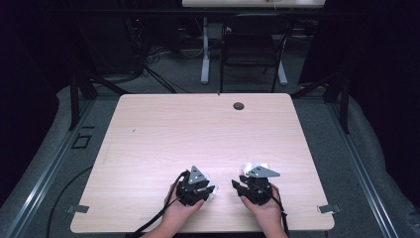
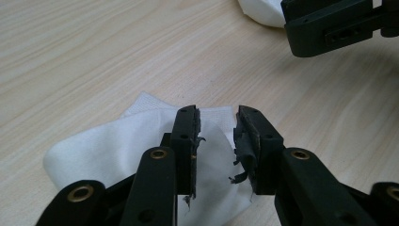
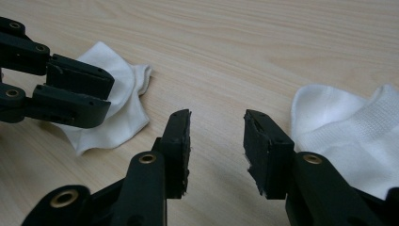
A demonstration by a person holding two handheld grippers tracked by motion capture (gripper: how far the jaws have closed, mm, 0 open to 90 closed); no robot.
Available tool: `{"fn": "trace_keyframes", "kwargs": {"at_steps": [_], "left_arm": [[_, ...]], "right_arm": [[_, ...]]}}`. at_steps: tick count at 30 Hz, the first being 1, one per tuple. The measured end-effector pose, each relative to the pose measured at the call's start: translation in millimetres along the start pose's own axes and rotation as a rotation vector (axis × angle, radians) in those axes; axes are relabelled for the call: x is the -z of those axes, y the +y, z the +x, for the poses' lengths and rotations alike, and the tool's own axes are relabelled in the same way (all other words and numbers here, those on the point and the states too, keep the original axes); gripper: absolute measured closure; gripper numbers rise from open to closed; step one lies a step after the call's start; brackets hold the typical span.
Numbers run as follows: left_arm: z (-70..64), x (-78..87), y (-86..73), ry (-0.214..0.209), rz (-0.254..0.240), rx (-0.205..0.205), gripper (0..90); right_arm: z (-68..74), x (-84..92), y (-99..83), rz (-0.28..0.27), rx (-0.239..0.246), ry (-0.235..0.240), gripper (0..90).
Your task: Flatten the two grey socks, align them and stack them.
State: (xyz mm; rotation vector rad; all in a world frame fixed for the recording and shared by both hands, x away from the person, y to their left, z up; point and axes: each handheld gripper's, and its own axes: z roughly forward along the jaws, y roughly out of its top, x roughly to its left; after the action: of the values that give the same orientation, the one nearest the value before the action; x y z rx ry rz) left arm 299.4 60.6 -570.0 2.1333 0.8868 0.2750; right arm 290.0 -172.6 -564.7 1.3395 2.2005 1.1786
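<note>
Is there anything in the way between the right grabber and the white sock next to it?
Nothing visible is in the way. In the right gripper view, the right gripper stands open over bare table, and the white sock lies right beside its right-hand jaw. Whether that jaw touches the sock cannot be told.

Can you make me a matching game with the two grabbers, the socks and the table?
Things:
1. left gripper
2. right gripper
3. right-hand sock
4. table

Descriptions:
A. light wood
B. open above a white sock
C. open above bare wood
D. white, lying beside a gripper's jaw

Pairs: 1-B, 2-C, 3-D, 4-A
</note>
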Motion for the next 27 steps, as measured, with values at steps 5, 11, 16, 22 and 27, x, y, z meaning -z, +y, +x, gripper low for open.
{"fn": "trace_keyframes", "kwargs": {"at_steps": [5, 11, 16, 22, 27], "left_arm": [[-3.0, -6.5, -2.3, 0.014, 0.023, -0.006, 68.0], [-4.4, -8.2, -4.4, 0.051, 0.026, -0.028, 77.1], [0.7, -6.2, -4.0, 0.023, 0.019, 0.011, 88.0], [1.9, 0.4, -1.7, 0.001, -0.004, 0.019, 89.9], [5.2, 11.7, 1.5, -0.018, -0.043, 0.038, 90.0]], "right_arm": [[0.4, -0.3, 0.2, -0.002, -0.002, 0.0, 61.4], [1.5, -1.4, 0.4, 0.001, 0.005, 0.005, 61.3], [2.9, -2.9, 0.6, -0.001, 0.009, 0.011, 61.4], [7.8, -4.5, 2.0, 0.001, 0.025, 0.025, 61.6], [14.7, -5.9, 4.8, 0.024, 0.054, 0.047, 79.6]]}}
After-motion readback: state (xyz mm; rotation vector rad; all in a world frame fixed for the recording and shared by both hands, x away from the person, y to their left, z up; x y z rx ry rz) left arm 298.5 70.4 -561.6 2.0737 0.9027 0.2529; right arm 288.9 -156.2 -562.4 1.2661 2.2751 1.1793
